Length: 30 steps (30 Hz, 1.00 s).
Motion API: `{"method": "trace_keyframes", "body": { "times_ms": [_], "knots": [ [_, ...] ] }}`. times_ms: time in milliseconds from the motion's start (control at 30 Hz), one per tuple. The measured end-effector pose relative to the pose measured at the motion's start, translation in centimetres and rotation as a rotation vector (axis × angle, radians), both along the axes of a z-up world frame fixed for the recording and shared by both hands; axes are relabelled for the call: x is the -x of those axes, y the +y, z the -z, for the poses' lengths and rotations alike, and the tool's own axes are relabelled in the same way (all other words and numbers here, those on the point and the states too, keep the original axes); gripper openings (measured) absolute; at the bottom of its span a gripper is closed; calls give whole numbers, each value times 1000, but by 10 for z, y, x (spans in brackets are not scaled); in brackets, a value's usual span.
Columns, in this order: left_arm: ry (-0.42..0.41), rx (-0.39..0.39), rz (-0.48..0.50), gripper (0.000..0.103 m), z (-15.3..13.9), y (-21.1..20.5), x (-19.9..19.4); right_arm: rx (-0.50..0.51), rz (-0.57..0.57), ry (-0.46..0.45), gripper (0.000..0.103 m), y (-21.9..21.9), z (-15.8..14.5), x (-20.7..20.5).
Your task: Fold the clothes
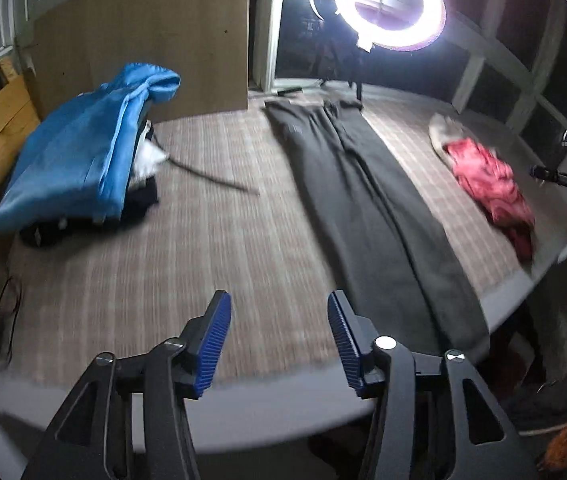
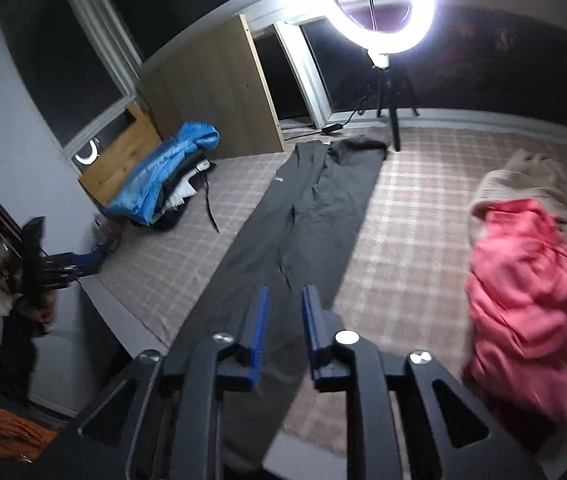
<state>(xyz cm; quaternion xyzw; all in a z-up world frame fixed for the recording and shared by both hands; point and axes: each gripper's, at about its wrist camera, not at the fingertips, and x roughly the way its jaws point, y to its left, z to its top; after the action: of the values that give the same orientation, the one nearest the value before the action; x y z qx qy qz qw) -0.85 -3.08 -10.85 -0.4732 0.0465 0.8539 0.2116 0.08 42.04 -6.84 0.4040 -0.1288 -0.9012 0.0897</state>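
A pair of dark grey trousers (image 1: 367, 200) lies flat and lengthwise on the checked bed cover (image 1: 187, 248); they also show in the right wrist view (image 2: 303, 216). My left gripper (image 1: 279, 312) is open and empty, above the bed's near edge, left of the trouser hems. My right gripper (image 2: 284, 300) is open with a narrow gap and holds nothing, hovering over the lower trouser legs. The right gripper shows at the far right of the left wrist view (image 1: 563, 178). The left gripper shows at the left of the right wrist view (image 2: 63, 268).
A blue jacket (image 1: 83, 152) lies on a dark clothes pile at the far left. A red garment (image 2: 523, 300) and a beige one (image 2: 535, 184) lie at the right. A bright ring light (image 2: 373, 4) on a tripod and a wooden board (image 2: 211, 88) stand behind the bed.
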Motion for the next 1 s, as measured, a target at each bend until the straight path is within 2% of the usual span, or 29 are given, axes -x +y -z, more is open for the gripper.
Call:
{"method": "trace_keyframes", "body": {
  "times_ms": [33,100,167,300,433,633,800,833,900,967,1000],
  "knots": [
    [-22,-16,6,50,8,1,-14,-33,-2,-15,24,-11,4,-9],
    [-110,-79,24,50,36,11,-37,-32,-33,-76,24,-36,24,-17],
    [-198,-97,50,50,73,31,-61,-81,-50,-156,24,-68,61,-30],
    [-263,-61,78,50,113,66,-82,-152,-18,-245,24,-99,114,-53],
    [-275,-37,66,50,128,82,-80,-137,40,-299,24,-101,146,-66],
    [-318,-24,46,47,147,93,-75,-71,61,-314,25,-105,157,-78],
    [-330,-62,48,47,144,95,-77,-69,51,-323,30,-109,162,-81],
    [-330,-66,49,46,143,95,-77,-64,46,-326,30,-110,162,-81],
    [-325,-71,46,34,141,95,-76,-64,40,-323,30,-112,162,-81],
    [-322,-73,38,15,142,95,-75,-70,34,-316,30,-114,162,-82],
    [-322,-71,33,11,143,94,-74,-79,31,-311,30,-116,162,-81]
  ]
}}
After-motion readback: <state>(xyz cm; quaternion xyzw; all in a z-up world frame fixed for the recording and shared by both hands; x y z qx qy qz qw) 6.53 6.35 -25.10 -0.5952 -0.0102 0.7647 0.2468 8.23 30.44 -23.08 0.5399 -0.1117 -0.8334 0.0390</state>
